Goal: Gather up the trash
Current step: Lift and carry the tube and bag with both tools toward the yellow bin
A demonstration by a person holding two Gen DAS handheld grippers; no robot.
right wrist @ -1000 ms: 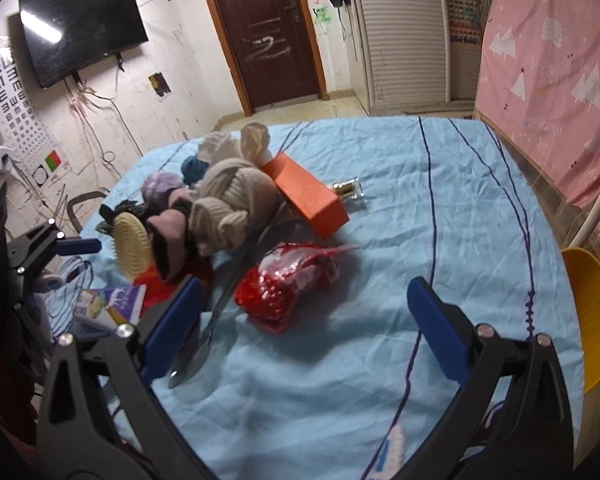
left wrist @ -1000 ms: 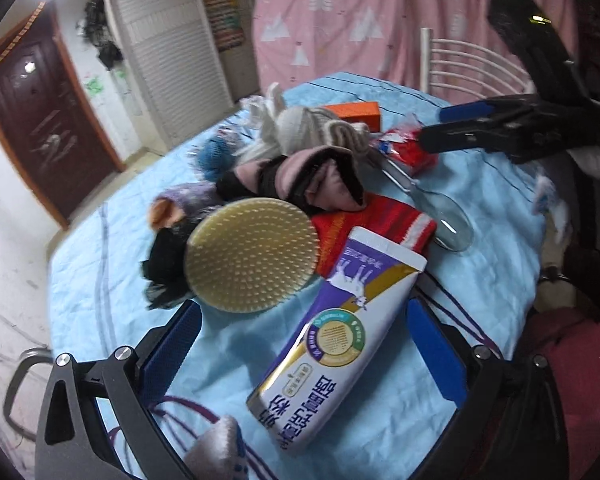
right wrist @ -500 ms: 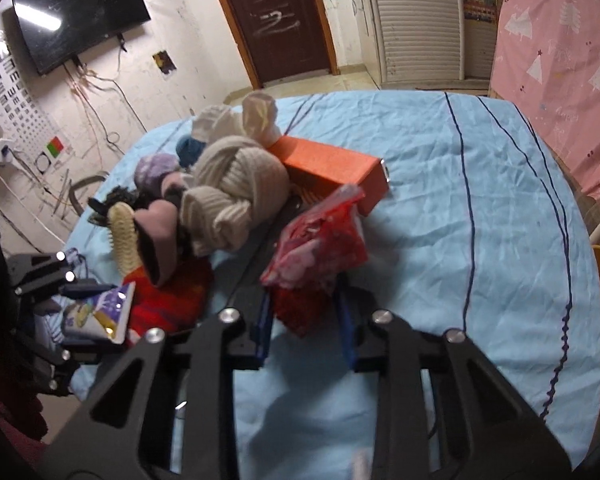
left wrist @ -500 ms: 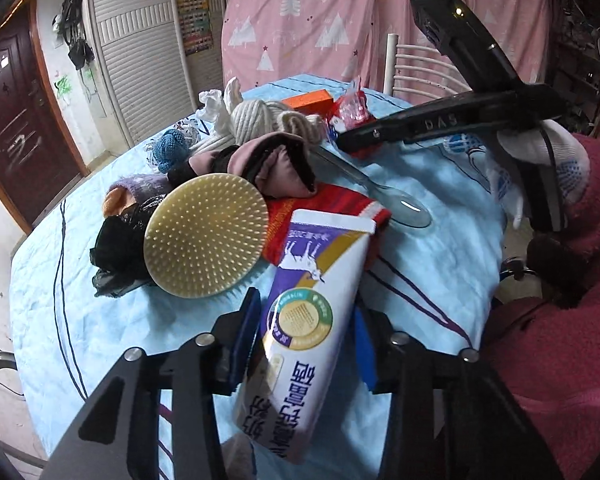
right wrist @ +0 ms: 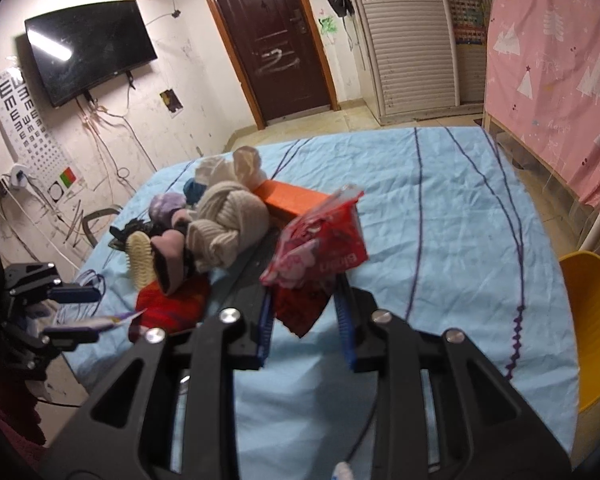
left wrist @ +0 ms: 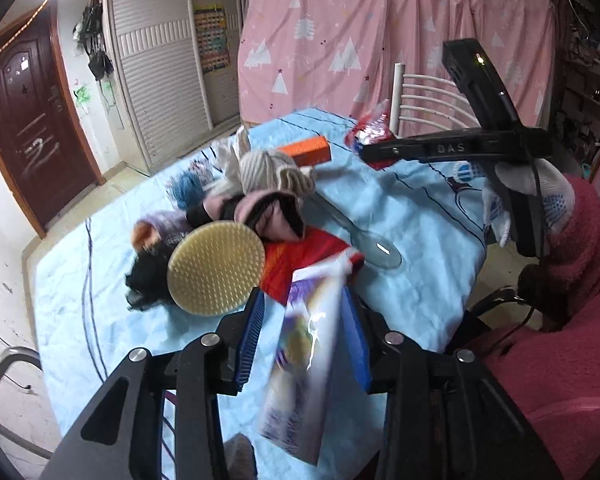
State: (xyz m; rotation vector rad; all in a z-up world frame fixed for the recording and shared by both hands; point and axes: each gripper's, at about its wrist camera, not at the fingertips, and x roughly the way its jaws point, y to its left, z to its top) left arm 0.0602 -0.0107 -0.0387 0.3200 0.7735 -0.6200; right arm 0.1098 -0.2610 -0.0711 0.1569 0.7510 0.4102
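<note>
Both tools hold trash above the blue-clothed tabletop (right wrist: 460, 208).

The clothes pile (right wrist: 220, 224) is the landmark at the tabletop's middle: an orange box (right wrist: 292, 200) touches its far side, a round bristle brush (left wrist: 216, 268) leans on its near side, and a large spoon (left wrist: 376, 248) lies just beside it. The right tool (right wrist: 304, 320) is clamped on a red wrapper (right wrist: 320, 248), lifted beside the pile. The left tool (left wrist: 304, 320) is clamped on a blurred purple-and-white packet (left wrist: 304, 360), in front of the pile.
</note>
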